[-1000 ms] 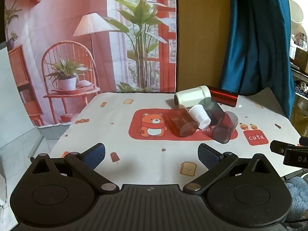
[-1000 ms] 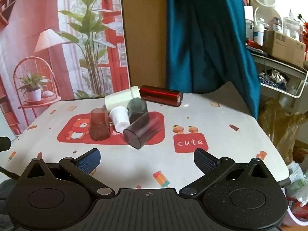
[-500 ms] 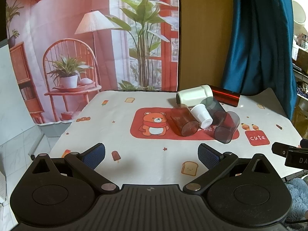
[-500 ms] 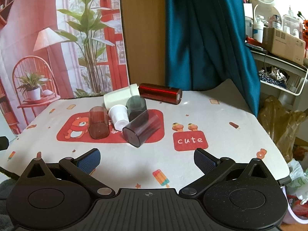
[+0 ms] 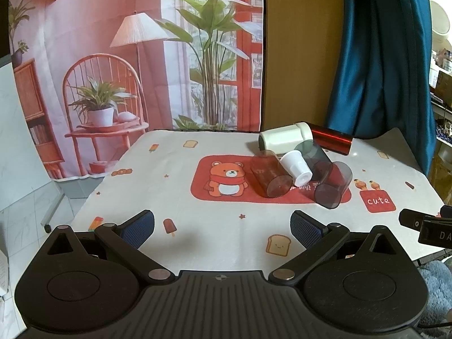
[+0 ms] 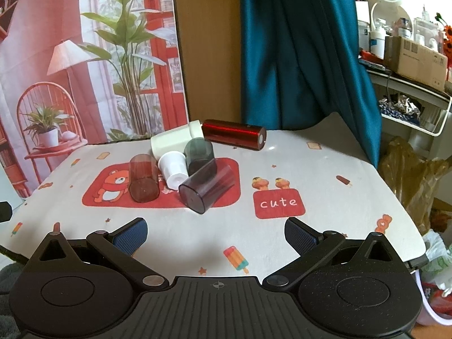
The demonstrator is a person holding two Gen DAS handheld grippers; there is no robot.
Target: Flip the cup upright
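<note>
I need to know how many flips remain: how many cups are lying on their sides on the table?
6, clustered: brown tumbler left, small white cup beside it, purple tumbler nearest, grey-green tumbler behind, cream cup and red metallic cup at the back. More could hide behind them.

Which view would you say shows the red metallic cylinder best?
The right wrist view: the red cylinder lies there in full, end cap visible. The left wrist view shows the red cylinder partly hidden behind the cream cup.
</note>
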